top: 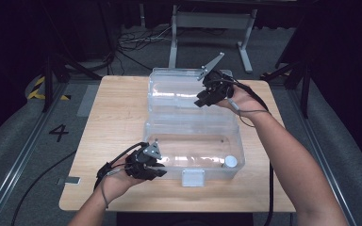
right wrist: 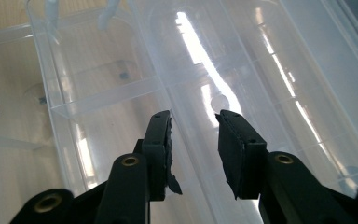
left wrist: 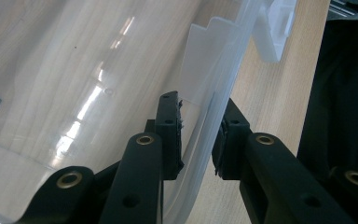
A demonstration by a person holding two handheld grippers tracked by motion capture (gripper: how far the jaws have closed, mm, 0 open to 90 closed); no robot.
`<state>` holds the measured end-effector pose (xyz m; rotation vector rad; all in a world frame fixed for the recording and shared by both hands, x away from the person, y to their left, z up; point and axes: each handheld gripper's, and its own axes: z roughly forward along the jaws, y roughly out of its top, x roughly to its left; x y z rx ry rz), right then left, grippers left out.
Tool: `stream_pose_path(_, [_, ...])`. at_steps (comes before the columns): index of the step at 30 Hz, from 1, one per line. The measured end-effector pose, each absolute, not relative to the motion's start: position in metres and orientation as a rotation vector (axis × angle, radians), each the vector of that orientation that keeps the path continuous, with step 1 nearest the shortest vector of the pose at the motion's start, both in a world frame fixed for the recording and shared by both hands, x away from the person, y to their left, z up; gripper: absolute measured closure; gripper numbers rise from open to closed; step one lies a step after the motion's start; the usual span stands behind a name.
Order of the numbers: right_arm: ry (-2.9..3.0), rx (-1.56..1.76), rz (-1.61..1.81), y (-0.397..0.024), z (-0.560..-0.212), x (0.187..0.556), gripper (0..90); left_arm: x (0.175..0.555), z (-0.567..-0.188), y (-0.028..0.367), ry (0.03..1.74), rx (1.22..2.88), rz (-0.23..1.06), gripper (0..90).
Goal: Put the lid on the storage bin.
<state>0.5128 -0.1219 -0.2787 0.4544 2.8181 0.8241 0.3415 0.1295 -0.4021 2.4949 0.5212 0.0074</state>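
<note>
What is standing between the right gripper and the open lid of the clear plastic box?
Nothing visible does. The right gripper hangs just over the lid, and in the right gripper view its open jaws have bare clear plastic directly ahead. The left gripper straddles the box wall at the near left corner.

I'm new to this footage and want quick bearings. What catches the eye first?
A clear plastic box lies open in the middle of the wooden table, its lid folded back on the far side. The left tool straddles the box's near-left wall, and the right tool hovers over the lid. A small white cap sits inside the box.
</note>
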Motion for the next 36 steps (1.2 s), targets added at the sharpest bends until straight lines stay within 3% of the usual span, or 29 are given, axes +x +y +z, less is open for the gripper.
stream_pose_path(4, [2.832, 0.443, 0.819, -0.119, -0.282, 0.514, 66.5, 0.341, -0.402, 0.13, 0.522, 2.493, 0.008, 75.2])
stream_pose_path(12, [2.821, 0.369, 0.8, -0.112, -0.283, 0.507, 78.6, 0.341, -0.402, 0.13, 0.526, 2.493, 0.007, 75.1])
stream_pose_path(36, [2.814, 0.339, 0.782, -0.114, -0.281, 0.498, 84.1, 0.341, -0.402, 0.13, 0.525, 2.493, 0.007, 75.2])
